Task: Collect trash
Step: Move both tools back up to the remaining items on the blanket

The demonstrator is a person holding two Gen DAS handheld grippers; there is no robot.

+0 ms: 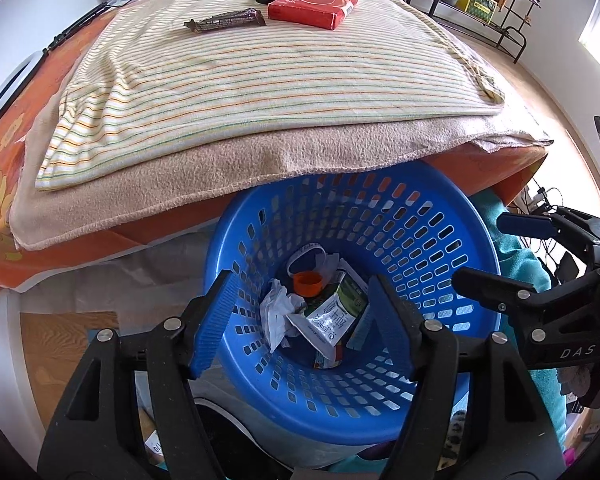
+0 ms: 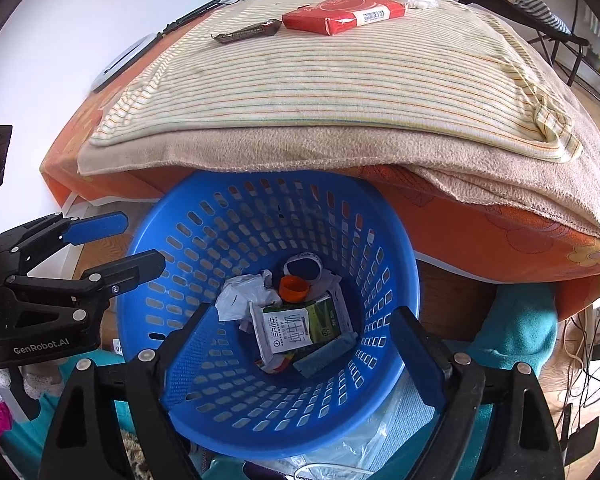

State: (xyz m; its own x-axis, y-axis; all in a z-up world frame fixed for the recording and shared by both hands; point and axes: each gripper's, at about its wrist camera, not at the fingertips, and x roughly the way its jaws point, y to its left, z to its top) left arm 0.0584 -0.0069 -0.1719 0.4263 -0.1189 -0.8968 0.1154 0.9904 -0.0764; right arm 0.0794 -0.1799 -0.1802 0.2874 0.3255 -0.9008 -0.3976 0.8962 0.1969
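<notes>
Bed (image 1: 260, 92) behind, bar (image 1: 226, 22) and box (image 1: 312, 6) uncollected on top. Both grippers (image 1: 296, 320) (image 2: 300, 344) spread, empty, over basket (image 1: 440, 216). Carton (image 2: 300, 326) inside. Advised: lift clear of rim, approach bar squarely.

- One blue basket (image 2: 204, 240) is sitting below the bed edge.
- Five bits of trash are lying in it: one milk carton (image 2: 300, 326), one orange cap (image 2: 294, 288), one crumpled paper (image 2: 240, 294), one white ring-shaped piece (image 2: 302, 266), one blue-grey block (image 2: 324, 354) (half hidden).
- One snack bar (image 1: 226, 21) and one red box (image 1: 312, 6) are resting on the striped cloth.
</notes>
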